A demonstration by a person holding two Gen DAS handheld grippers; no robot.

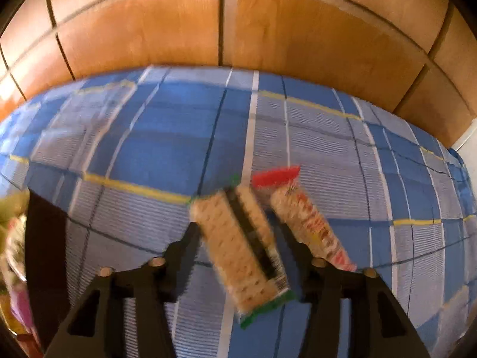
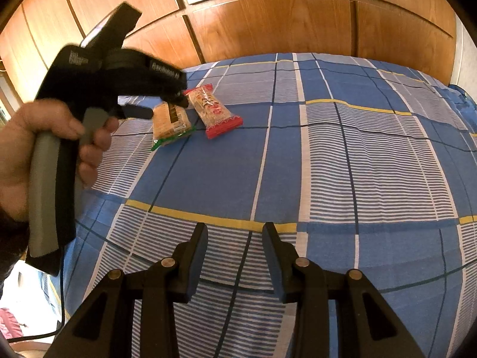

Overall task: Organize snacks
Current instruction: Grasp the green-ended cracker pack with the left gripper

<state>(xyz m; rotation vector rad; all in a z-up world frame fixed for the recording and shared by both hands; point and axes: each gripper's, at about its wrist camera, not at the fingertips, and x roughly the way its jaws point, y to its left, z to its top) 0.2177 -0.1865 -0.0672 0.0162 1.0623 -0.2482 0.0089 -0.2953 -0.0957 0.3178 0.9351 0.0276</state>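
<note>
Between the left tongs [image 1: 240, 232], in the left wrist view, a green-ended cracker pack [image 1: 243, 247] lies tilted on the blue checked bedspread [image 1: 167, 137]. The jaws stand apart on either side of it, and the pads do not press on the wrapper, so the tongs are open with the pack in the gap. Just beside that pack, to its right and touching or nearly touching it, lies a second cracker pack with red ends [image 1: 310, 223], set at about the same slant. The whole view is blurred, so no print on either wrapper can be read. Behind the bed runs a wall of brown wooden panels [image 1: 167, 29]. At the far left edge some coloured things show, too smeared to name.

From the right wrist view, the right tongs [image 2: 235, 262] hang over a bare stretch of bedspread [image 2: 372, 164], their jaws a modest way apart with nothing between them. Up and to the left, a hand [image 2: 38, 149] grips the handle of the left tongs [image 2: 179, 104], whose tips reach down over the green pack [image 2: 170, 123]. The red pack [image 2: 213, 110] lies just beside it, on the right, both well away from the right tongs. Wooden panels [image 2: 268, 24] fill the background here as well.
</note>
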